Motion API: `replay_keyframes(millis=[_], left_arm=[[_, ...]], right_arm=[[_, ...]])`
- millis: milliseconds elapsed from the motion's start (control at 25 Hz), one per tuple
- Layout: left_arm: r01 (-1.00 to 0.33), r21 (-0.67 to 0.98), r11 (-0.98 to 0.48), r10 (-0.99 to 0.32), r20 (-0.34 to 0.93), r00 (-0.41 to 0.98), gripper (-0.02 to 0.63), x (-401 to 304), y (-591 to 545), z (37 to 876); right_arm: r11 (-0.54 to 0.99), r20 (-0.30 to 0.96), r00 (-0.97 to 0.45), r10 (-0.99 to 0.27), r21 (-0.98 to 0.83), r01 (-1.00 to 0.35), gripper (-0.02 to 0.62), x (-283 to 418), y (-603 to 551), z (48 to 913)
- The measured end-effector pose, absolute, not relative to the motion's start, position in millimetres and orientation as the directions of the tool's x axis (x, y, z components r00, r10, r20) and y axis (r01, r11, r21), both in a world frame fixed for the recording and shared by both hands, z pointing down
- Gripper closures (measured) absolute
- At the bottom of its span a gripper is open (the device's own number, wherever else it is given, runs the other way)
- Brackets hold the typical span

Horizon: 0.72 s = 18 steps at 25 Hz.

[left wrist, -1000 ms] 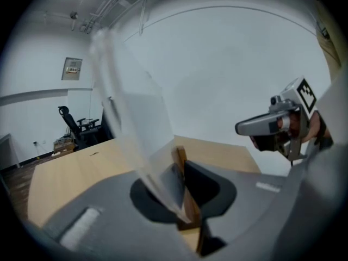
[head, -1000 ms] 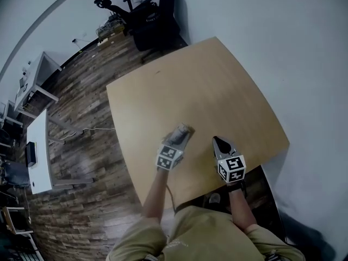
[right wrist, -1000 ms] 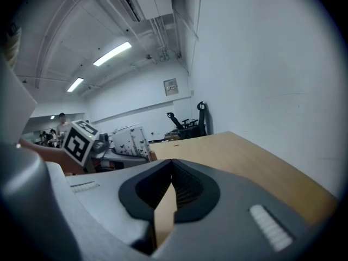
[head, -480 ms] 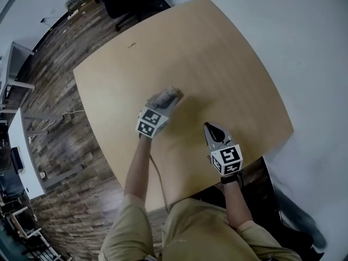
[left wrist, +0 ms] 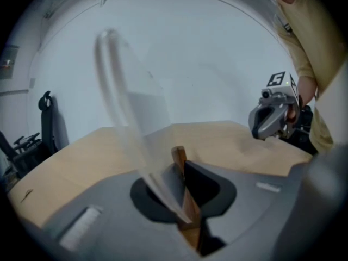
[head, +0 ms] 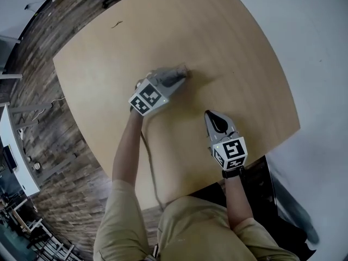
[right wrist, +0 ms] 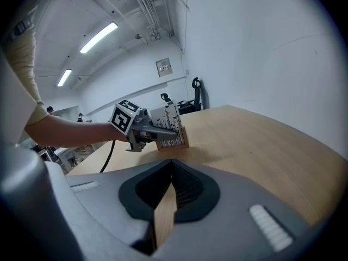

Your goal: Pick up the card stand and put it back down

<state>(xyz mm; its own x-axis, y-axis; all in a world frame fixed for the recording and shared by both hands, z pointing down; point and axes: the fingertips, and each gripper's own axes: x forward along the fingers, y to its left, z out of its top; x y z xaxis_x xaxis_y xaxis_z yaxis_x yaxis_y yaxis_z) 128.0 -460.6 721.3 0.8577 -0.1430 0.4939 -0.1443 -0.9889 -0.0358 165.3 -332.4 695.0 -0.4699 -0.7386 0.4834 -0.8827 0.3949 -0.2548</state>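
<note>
The card stand [right wrist: 173,130], a small wooden base bearing a clear sheet with a printed card, is low over the tan table [head: 234,42] near its middle. My left gripper [head: 182,73] is shut on it. In the left gripper view the wooden base [left wrist: 181,170] is pinched between the jaws and the clear sheet [left wrist: 126,118] rises to the upper left. Whether the base touches the tabletop I cannot tell. My right gripper [head: 213,116] hovers nearer the front edge, shut with nothing in it, pointing toward the stand.
A cable [head: 149,162] trails from the left gripper back off the table's near edge. Wood floor [head: 32,97] lies to the left, a white wall [head: 315,48] to the right. A desk [head: 13,145] stands at far left.
My left gripper has reached farther out over the table with the stand still in it. The right gripper has stayed near the front edge. The head view has shifted.
</note>
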Motion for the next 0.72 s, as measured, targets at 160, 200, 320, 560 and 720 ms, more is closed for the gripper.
replay_keyframes(millis=[160,200,320,560,720], left_arm=[[-0.063,-0.012,-0.998,-0.061,0.495,0.867,0.566,135,-453,734],[-0.051,-0.007,-0.999,-0.047,0.497,0.867,0.566,136,-453,735],[-0.044,-0.001,-0.999,-0.038,0.510,0.859,0.565,137,-456,742],[-0.140,0.017,-0.990,-0.113,0.505,0.856,0.350,131,-464,740],[-0.216,0.042,-0.975,-0.160,0.540,0.826,0.172,114,-469,735]], right_arm=[[0.410,0.482,-0.484,-0.730,-0.257,-0.875,0.591,161,-333,701],[0.411,0.483,-0.485,-0.730,-0.258,-0.875,0.591,161,-334,701],[0.408,0.484,-0.486,-0.728,-0.263,-0.874,0.591,161,-337,702],[0.419,0.483,-0.492,-0.724,-0.258,-0.870,0.591,157,-330,698],[0.420,0.482,-0.502,-0.718,-0.275,-0.865,0.591,158,-322,687]])
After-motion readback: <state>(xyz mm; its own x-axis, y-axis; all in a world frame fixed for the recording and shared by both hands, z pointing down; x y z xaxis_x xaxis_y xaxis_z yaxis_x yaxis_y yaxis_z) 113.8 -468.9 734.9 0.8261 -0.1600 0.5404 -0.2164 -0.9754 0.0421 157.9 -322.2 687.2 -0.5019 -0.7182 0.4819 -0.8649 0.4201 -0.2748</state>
